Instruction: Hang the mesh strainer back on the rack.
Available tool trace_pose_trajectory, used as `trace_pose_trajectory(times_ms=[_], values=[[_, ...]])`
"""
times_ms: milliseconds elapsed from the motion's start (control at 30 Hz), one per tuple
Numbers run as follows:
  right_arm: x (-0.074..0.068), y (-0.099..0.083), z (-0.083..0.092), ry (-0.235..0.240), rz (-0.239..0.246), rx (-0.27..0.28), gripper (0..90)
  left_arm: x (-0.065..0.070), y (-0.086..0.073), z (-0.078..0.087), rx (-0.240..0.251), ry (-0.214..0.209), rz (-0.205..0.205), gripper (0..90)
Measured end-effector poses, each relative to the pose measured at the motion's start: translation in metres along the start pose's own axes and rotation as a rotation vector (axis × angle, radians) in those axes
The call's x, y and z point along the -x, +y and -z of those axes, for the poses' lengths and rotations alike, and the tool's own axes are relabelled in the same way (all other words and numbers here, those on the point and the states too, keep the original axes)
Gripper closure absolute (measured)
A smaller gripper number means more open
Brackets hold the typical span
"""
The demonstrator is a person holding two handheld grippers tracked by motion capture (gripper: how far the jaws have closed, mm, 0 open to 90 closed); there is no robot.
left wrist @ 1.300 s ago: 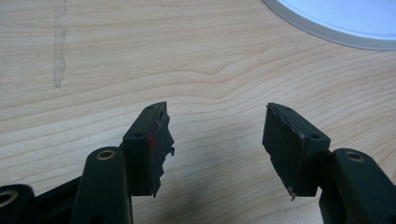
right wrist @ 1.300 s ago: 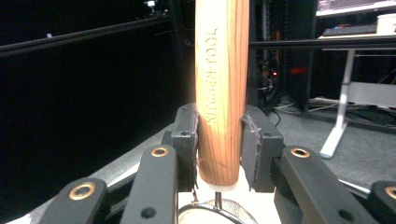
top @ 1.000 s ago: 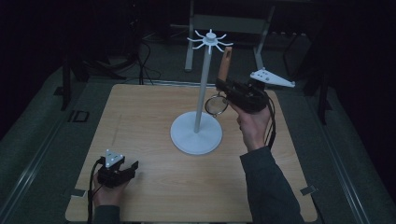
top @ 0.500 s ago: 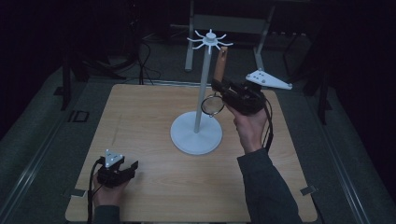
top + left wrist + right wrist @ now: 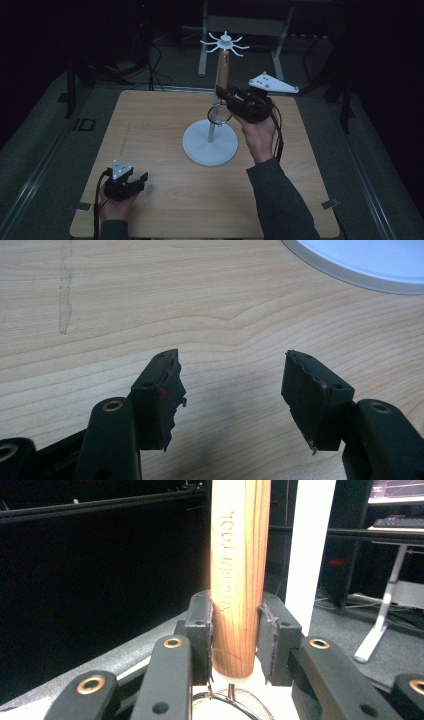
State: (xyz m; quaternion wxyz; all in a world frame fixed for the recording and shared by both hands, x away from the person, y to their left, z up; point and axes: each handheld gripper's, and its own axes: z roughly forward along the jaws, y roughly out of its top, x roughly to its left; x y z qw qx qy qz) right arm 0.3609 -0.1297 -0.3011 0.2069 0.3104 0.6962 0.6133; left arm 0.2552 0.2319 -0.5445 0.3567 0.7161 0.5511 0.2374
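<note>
The wooden handle (image 5: 239,575) is clamped upright between the two jaws of the right tool (image 5: 235,635). It carries the burnt-in lettering "KITCHEN TOOL" running along its length. A thin wire ring (image 5: 219,113) hangs from its lower end, below the jaws; in the right gripper view the top of this wire (image 5: 227,697) shows just under the handle's butt. What kind of utensil it is cannot be told.

In the high view the handle (image 5: 224,67) stands just beside the post of the white rack (image 5: 210,145), its upper end close under the rack's spoked crown (image 5: 225,42). Whether it touches a spoke cannot be told. The right tool (image 5: 225,96) is held above the desk by the person's right hand (image 5: 257,132), on the right of the rack's post, with the grey plate (image 5: 272,83) on top of the tool.

The rack's round base sits on the wooden desk (image 5: 155,120), near its centre.

The left tool (image 5: 142,177) rests low on the desk, well apart from the rack, toward the near left corner, gripped by the left hand (image 5: 112,205). In the left gripper view its jaws (image 5: 232,397) stand wide apart with nothing between them, bare wood grain beneath. The rim of the rack's base (image 5: 360,265) shows at the upper right of that view.
</note>
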Motion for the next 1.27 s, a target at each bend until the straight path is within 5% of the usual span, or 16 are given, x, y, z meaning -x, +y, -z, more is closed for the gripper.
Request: trace_pose_trajectory(times_ms=[467, 733, 1267], values=[[0.004, 0.0, -0.013, -0.058, -0.041, -0.031, 69.5, 0.0, 0.0, 0.0, -0.003, -0.001, -0.001, 41.0], [0.003, -0.004, -0.009, -0.109, -0.036, -0.013, 43.3, 0.0, 0.0, 0.0, 0.002, -0.001, 0.002, 41.0], [0.014, -0.017, 0.006, -0.153, 0.001, -0.06, 32.8, 0.0, 0.0, -0.001, -0.002, 0.001, -0.003, 40.9]])
